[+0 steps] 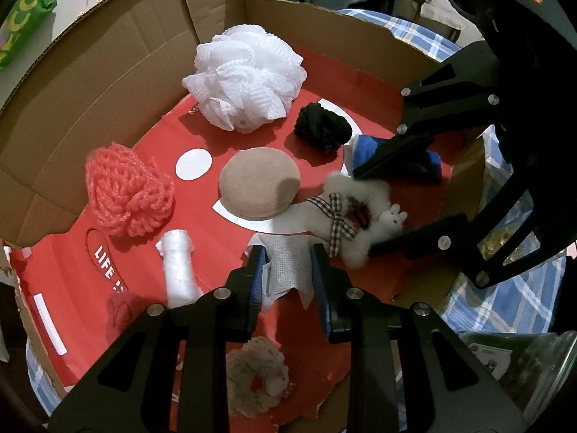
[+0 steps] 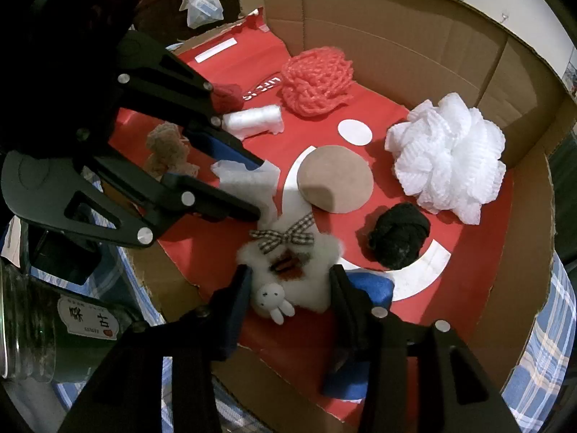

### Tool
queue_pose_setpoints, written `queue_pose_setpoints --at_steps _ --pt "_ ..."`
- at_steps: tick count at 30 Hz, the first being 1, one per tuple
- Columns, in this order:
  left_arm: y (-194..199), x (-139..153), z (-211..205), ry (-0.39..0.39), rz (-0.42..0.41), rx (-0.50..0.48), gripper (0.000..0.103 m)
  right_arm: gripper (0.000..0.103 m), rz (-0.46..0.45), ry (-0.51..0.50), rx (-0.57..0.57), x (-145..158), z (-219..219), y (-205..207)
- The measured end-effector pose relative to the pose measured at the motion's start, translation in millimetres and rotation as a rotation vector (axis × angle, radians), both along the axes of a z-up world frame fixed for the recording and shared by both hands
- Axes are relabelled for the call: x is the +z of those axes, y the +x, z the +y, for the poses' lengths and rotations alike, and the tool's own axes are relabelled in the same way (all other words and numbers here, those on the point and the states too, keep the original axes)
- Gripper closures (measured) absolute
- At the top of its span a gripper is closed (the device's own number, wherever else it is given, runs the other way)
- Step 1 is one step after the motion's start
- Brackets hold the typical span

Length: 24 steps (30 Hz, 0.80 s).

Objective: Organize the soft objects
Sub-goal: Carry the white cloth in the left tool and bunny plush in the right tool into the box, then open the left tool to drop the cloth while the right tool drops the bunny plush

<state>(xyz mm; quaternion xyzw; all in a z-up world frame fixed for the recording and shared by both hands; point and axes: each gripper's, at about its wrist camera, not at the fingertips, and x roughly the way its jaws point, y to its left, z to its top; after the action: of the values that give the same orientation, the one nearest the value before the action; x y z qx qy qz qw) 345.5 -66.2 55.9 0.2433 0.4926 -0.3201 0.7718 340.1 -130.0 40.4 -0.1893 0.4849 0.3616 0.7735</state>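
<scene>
Soft things lie on the red floor of a cardboard box. My left gripper is open, its fingers astride a white gauze cloth that lies on the floor; the cloth also shows in the right wrist view. My right gripper is open, its fingers astride a white fluffy scrunchie with a checked bow and a small bunny; the scrunchie also shows in the left wrist view. A blue cloth lies under the right gripper.
A white mesh pouf, a coral knit ball, a tan round pad, a black scrunchie, a white plastic roll, a beige scrunchie and a dark red scrunchie lie around. A glass jar stands outside the box.
</scene>
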Motion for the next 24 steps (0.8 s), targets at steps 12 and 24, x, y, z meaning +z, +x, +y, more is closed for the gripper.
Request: queue_pose_setpoints --at_steps 12,24 --pt "-6 6 2 -0.025 -0.025 0.000 0.041 0.047 -0.021 -0.001 0.000 6 -3 -4" --pt "-22 41 21 -0.072 -0.101 0.114 0.036 0.020 -0.081 0.073 -0.109 45 -32 -24"
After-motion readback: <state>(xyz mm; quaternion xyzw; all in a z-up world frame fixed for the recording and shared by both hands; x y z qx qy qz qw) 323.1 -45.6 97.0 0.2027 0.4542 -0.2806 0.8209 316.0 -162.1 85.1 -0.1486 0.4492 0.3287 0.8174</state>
